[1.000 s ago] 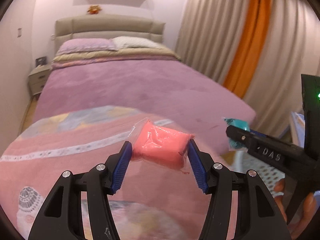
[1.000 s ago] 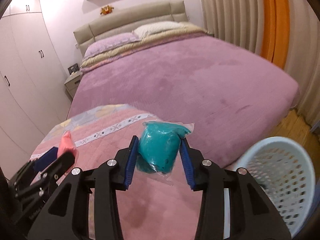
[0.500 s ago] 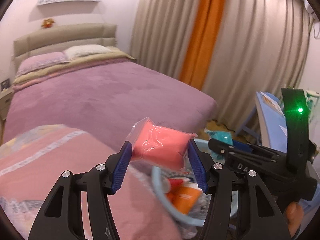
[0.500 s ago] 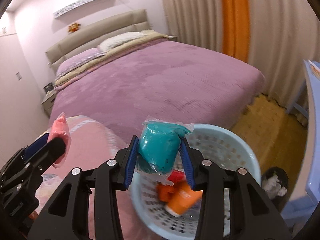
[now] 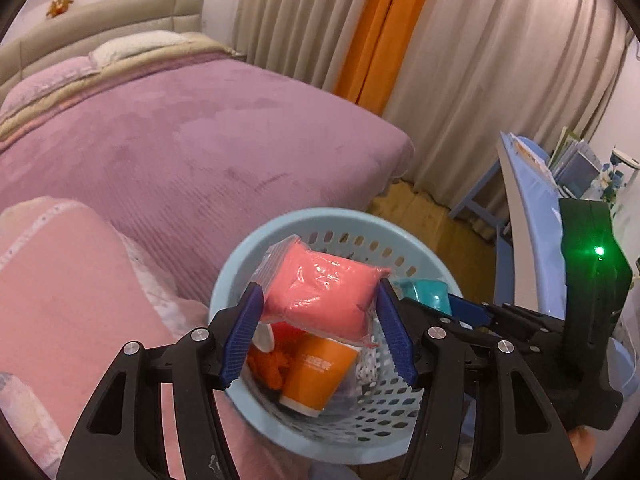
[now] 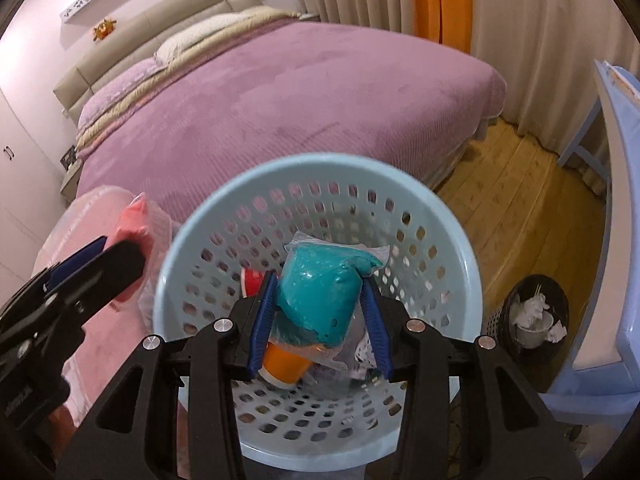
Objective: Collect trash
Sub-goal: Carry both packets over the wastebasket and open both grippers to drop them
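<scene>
My left gripper (image 5: 320, 324) is shut on a pink packet in clear wrap (image 5: 324, 288) and holds it above a light blue perforated basket (image 5: 256, 240). My right gripper (image 6: 320, 316) is shut on a teal packet in clear wrap (image 6: 320, 296) and holds it over the same basket (image 6: 320, 168). An orange cup (image 5: 316, 372) and red scraps lie inside the basket. In the right wrist view the left gripper (image 6: 72, 280) with the pink packet (image 6: 134, 224) sits at the basket's left rim. The teal packet (image 5: 428, 292) shows in the left wrist view.
A bed with a purple cover (image 6: 300, 92) lies behind the basket, with a pink blanket (image 5: 60, 300) at its near end. A small black bin with paper (image 6: 536, 316) stands on the wooden floor at the right. A blue table (image 6: 616, 160) stands at the far right.
Both grippers have swung right from over the bed to above the basket, each still holding its packet. The basket now fills the lower middle of both views.
</scene>
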`<action>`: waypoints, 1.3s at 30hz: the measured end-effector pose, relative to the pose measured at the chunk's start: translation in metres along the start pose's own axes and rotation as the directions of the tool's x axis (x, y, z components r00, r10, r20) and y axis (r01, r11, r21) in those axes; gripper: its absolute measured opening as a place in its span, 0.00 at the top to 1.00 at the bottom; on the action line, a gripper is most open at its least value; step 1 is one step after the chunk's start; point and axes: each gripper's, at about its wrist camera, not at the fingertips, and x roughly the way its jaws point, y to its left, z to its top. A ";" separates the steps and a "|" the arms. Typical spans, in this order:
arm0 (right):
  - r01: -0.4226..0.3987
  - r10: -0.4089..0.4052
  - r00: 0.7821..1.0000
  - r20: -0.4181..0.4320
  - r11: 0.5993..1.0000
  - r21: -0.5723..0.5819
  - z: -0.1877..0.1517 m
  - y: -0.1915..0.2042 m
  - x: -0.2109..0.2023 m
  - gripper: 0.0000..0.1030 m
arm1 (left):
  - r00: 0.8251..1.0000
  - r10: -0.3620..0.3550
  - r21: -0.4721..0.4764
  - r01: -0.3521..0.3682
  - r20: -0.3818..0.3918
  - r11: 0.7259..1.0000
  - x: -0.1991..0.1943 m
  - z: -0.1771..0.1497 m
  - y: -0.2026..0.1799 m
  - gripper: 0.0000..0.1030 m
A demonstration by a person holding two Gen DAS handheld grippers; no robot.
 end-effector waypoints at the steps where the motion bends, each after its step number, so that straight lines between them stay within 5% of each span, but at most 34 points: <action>1: 0.004 -0.004 1.000 -0.008 1.000 -0.001 -0.001 -0.002 0.004 0.61 | 1.000 0.004 0.003 -0.004 -0.002 1.000 0.003 -0.001 0.000 0.44; 6: 0.017 -0.017 1.000 -0.014 1.000 0.010 -0.008 -0.010 0.013 0.44 | 1.000 0.008 -0.001 -0.008 -0.020 1.000 0.009 -0.006 -0.002 0.27; 16: 0.010 -0.010 1.000 -0.021 1.000 0.015 -0.013 -0.019 0.009 0.44 | 1.000 0.015 -0.041 -0.016 -0.010 0.999 -0.004 -0.014 0.008 0.20; 25: -0.020 0.020 1.000 0.011 1.000 -0.022 -0.023 0.006 -0.014 0.44 | 0.996 0.053 -0.089 -0.047 0.066 0.995 -0.055 -0.025 0.025 0.19; 39: -0.087 0.105 0.982 0.155 0.989 -0.121 -0.055 0.063 -0.060 0.38 | 0.936 0.262 -0.105 -0.244 0.237 0.964 -0.142 -0.065 0.047 0.19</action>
